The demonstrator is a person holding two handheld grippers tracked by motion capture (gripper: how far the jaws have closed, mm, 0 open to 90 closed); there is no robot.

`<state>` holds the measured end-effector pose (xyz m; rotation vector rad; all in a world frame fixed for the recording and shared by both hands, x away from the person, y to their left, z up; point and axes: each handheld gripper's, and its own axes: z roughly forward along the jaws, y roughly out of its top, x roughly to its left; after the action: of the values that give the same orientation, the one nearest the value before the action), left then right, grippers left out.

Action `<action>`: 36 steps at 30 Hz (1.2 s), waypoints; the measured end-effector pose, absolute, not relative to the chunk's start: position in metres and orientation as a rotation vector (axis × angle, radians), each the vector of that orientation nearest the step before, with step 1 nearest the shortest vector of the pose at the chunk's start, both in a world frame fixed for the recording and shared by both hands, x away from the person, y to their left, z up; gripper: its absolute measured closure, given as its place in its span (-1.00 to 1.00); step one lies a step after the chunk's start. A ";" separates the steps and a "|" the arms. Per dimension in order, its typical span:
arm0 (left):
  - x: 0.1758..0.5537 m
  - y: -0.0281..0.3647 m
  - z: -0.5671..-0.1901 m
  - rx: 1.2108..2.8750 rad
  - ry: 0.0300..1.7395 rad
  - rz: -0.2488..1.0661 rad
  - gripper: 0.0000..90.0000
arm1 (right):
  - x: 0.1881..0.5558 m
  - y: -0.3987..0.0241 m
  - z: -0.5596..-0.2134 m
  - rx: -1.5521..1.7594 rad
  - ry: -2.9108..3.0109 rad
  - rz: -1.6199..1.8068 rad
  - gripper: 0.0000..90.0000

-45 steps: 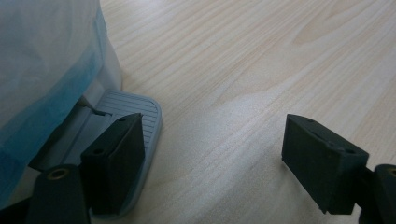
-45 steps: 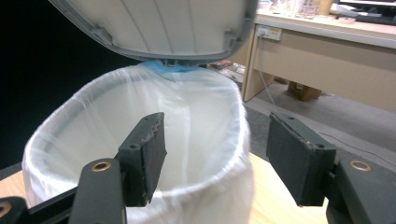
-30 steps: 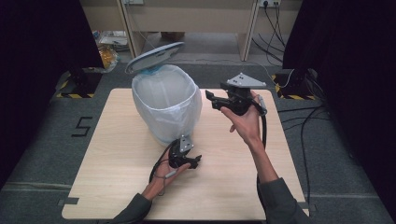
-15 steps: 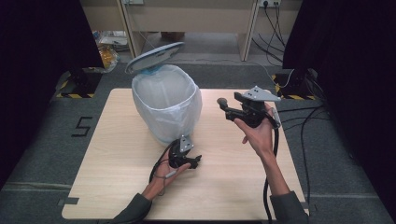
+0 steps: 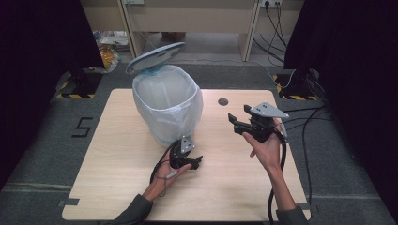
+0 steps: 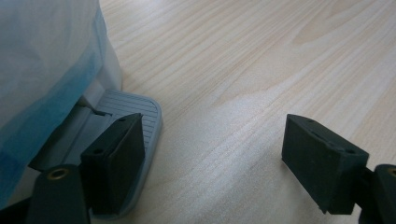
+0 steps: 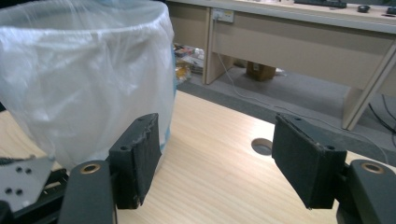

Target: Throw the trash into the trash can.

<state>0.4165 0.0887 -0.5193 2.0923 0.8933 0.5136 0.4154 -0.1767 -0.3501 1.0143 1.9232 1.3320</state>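
Observation:
A pedal bin lined with a white plastic bag stands on the wooden table, its grey lid tipped up at the back. My left gripper lies low at the bin's front, open. In the left gripper view one jaw rests over the ribbed grey pedal; the other hangs above bare wood. My right gripper is held above the table to the right of the bin and points at it. Its jaws have just opened a little further, open with nothing between them, the bagged bin ahead.
A round cable hole pierces the table behind the right gripper's jaws. Cables trail off the table's right edge. A desk and floor clutter lie beyond the far edge.
The right hand and its gripper have moved right and downward, away from the bin's rim. The left gripper has stayed at the bin's base.

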 end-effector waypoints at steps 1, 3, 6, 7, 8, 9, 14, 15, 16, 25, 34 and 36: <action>0.416 0.089 -0.519 2.092 0.893 0.515 -0.54 | 0.414 -0.178 -0.352 1.014 1.922 1.325 -0.28; 0.417 0.089 -0.519 2.095 0.893 0.516 -0.54 | 0.411 -0.180 -0.357 1.021 1.918 1.308 -0.28; 0.416 0.089 -0.519 2.093 0.893 0.516 -0.54 | 0.407 -0.182 -0.365 1.021 1.921 1.283 -0.29; 0.416 0.088 -0.519 2.092 0.893 0.516 -0.54 | 0.405 -0.183 -0.367 1.018 1.922 1.274 -0.29; 0.416 0.088 -0.519 2.093 0.893 0.517 -0.54 | 0.403 -0.183 -0.371 1.018 1.922 1.258 -0.29; 0.417 0.089 -0.519 2.093 0.892 0.517 -0.54 | 0.402 -0.183 -0.373 1.017 1.923 1.252 -0.29; 0.416 0.088 -0.520 2.094 0.891 0.524 -0.54 | 0.393 -0.187 -0.389 1.031 1.948 1.210 -0.30; 0.416 0.088 -0.520 2.093 0.891 0.523 -0.54 | 0.392 -0.188 -0.392 1.037 1.949 1.211 -0.30; 0.416 0.088 -0.520 2.092 0.891 0.523 -0.54 | 0.391 -0.189 -0.395 1.043 1.951 1.211 -0.30; 0.417 0.088 -0.520 2.092 0.891 0.521 -0.54 | 0.383 -0.193 -0.418 1.079 1.964 1.219 -0.31; 0.417 0.088 -0.520 2.090 0.892 0.520 -0.54 | 0.375 -0.199 -0.443 1.126 1.987 1.205 -0.33; 0.417 0.089 -0.519 2.090 0.892 0.517 -0.54 | 0.374 -0.200 -0.448 1.136 1.989 1.202 -0.33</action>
<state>0.4167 0.0887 -0.5194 2.0901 0.8921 0.5166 0.3739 -0.2001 -0.4480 1.1357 1.9894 1.2024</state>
